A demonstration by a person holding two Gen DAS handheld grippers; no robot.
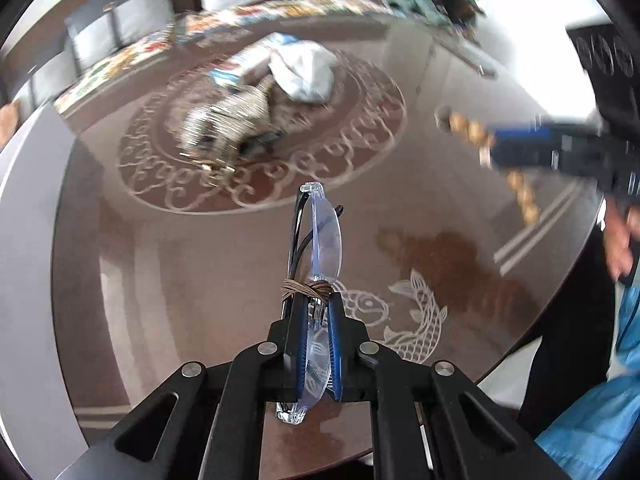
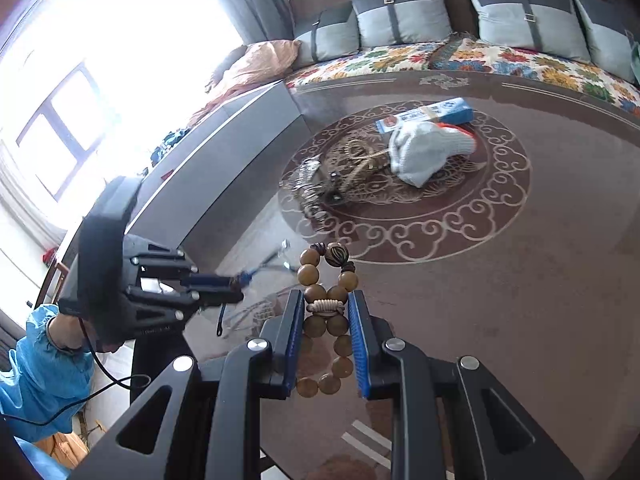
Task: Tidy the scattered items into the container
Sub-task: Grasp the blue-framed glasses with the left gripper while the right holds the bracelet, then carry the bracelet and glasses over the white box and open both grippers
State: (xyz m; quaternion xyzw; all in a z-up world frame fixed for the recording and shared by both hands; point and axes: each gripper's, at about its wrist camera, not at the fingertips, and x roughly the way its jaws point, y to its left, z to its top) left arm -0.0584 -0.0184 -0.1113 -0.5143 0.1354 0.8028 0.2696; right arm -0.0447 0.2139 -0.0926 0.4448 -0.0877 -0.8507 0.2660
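Observation:
My left gripper [image 1: 312, 300] is shut on a pair of clear rimless glasses [image 1: 320, 236] and holds them above the round brown table [image 1: 160, 280]. It also shows in the right wrist view [image 2: 240, 284] at the left. My right gripper [image 2: 326, 300] is shut on a wooden bead bracelet [image 2: 326, 280]; the bracelet also shows in the left wrist view [image 1: 472, 132], held at the right. At the table's middle lie a woven wire basket [image 2: 344, 168], a white knit glove [image 2: 424, 148] and a blue and white box [image 2: 428, 114].
A sofa with a flowered cover [image 2: 460, 60] and grey cushions [image 2: 404, 12] runs behind the table. A grey cabinet [image 2: 224, 160] stands at the left by a bright window. A person's blue sleeve [image 2: 44, 364] is at the lower left.

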